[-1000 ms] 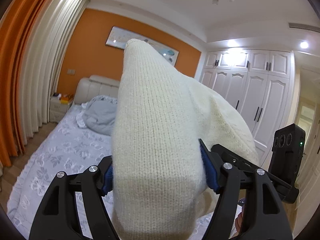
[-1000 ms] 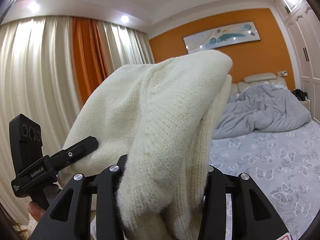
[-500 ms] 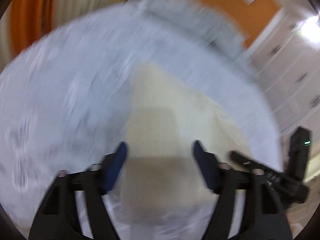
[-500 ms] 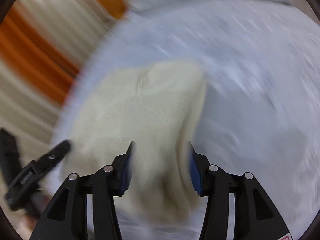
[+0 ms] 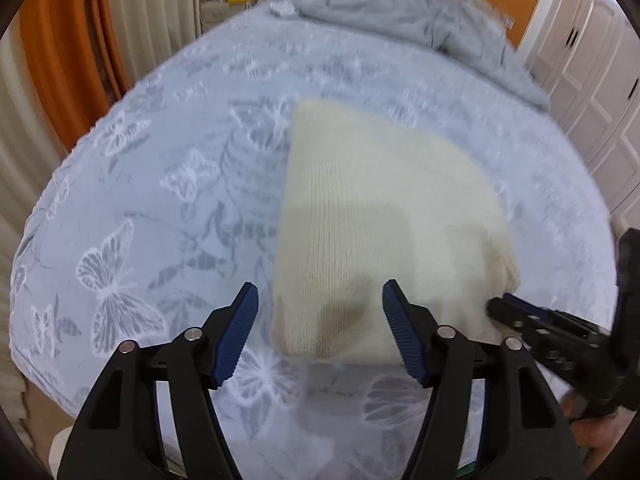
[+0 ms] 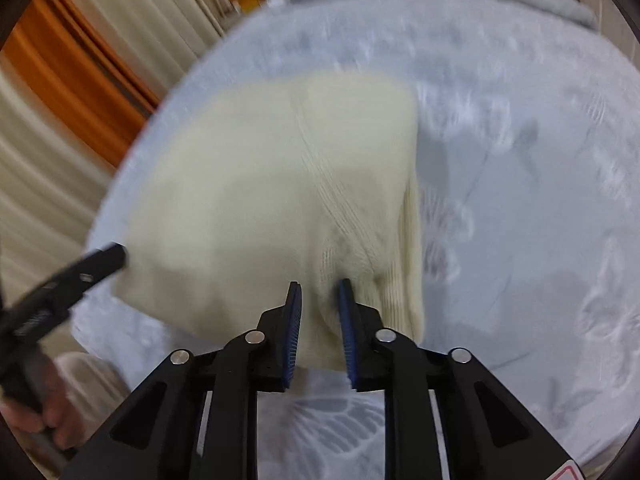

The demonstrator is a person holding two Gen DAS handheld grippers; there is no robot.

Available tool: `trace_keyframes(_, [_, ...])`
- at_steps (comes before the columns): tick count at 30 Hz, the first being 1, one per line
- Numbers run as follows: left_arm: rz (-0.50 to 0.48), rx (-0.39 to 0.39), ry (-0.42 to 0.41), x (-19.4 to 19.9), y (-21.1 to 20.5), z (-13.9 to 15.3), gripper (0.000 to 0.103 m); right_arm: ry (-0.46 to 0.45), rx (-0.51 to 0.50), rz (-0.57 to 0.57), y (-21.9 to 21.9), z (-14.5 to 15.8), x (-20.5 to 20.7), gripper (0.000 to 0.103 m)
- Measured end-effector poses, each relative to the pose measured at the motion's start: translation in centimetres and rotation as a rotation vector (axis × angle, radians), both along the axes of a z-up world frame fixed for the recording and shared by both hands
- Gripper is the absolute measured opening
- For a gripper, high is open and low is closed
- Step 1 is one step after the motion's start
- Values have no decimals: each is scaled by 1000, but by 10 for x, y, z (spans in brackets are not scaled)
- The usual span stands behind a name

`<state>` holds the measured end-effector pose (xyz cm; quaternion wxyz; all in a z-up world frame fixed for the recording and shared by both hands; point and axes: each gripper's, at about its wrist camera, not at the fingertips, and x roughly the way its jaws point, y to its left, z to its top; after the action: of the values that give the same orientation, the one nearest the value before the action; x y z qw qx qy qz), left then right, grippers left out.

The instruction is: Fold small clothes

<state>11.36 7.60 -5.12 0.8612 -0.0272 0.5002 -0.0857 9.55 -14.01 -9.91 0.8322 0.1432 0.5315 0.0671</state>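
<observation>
The cream knit garment (image 5: 372,216) lies folded on the bed (image 5: 160,184), on the butterfly-printed sheet, its near hem toward me and its far corner pointing up the bed toward the rumpled grey duvet (image 5: 404,20) at the head end. In the left wrist view my left claw (image 5: 320,300) stands spread wide, its blue pads on either side of the garment's near left corner; whether the pads rest on the cloth or hang just over it I cannot tell, but they are not pinching it. In the right wrist view my right claw (image 6: 319,296) has its pads drawn close together with a fold of the knit (image 6: 280,184) between them, at the near right part of the garment beside the ribbed edge; it looks to be pinching that fold. Each claw shows in the other's view at the garment's opposite near corner, the right one touching the cloth's edge. The picture is blurred in places. Beyond the bed's left edge hang cream and orange curtains (image 5: 80,48); white wardrobe doors (image 5: 592,64) stand past its right edge.
</observation>
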Motion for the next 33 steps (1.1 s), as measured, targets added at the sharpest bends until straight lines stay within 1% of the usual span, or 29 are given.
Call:
trace_keyframes(1, [0,5,14,2,-1,-6,60,0,6,-9,-1,4,0,13])
trace_keyframes(3, [-1,8,20,2,-1,-9,60,-33,26,-20,-3,24,-6,16])
trace_keyframes(6, [-12,11,12,-1,-1,-6,60,-91,-1,-37,-7,54,-8,16])
trace_keyframes(8, [-14,26,14,2,-1,-9,60,-97,-4,-55,-13,60,-1,20])
trace_keyframes(11, [-8,30,21,3,0,-11,61,-127,-20,-86,-23,67,23,21])
trace_keyframes(12, [-4,31,25,4,1,-12,61,-126,-22,-87,-25,66,35,21])
trace_keyframes(14, [-2,28,39,5,3,-15,62,-73,-32,-66,-22,48,58,21])
trace_keyframes(16, [1,28,45,7,5,-19,62,66,-62,-16,-12,7,83,21])
trace_keyframes(17, [3,30,48,8,5,-21,64,69,-80,-4,-8,-3,86,19])
trace_keyframes(18, [0,28,55,9,5,-23,66,42,-110,4,-5,0,87,19])
trace_keyframes(20, [0,30,48,8,6,-22,65,53,-118,-18,-3,13,84,19])
trace_keyframes(22, [-11,26,32,2,7,-15,64,-8,-83,-19,-4,37,60,21])
trace_keyframes(23, [-11,20,14,-3,8,-9,66,-38,-96,-22,-4,48,44,23])
trace_keyframes(24, [-5,12,-5,-9,9,-4,74,-66,-132,-37,-5,57,24,36])
trace_keyframes(25, [15,-1,-31,-19,11,3,80,-92,-163,-54,-5,63,4,46])
trace_keyframes(26, [36,-15,-54,-28,11,8,94,-107,-176,-69,-6,66,-18,62])
trace_keyframes(27, [50,-28,-73,-34,11,11,98,-115,-184,-87,-7,66,-42,67])
trace_keyframes(29, [73,-44,-102,-52,7,13,98,-121,-196,-103,-8,61,-75,67])
trace_keyframes(31, [71,-42,-106,-66,-1,8,98,-127,-208,-131,-9,52,-108,71])
trace_keyframes(33, [63,-18,-97,-82,-13,-2,98,-134,-210,-155,-9,44,-127,76])
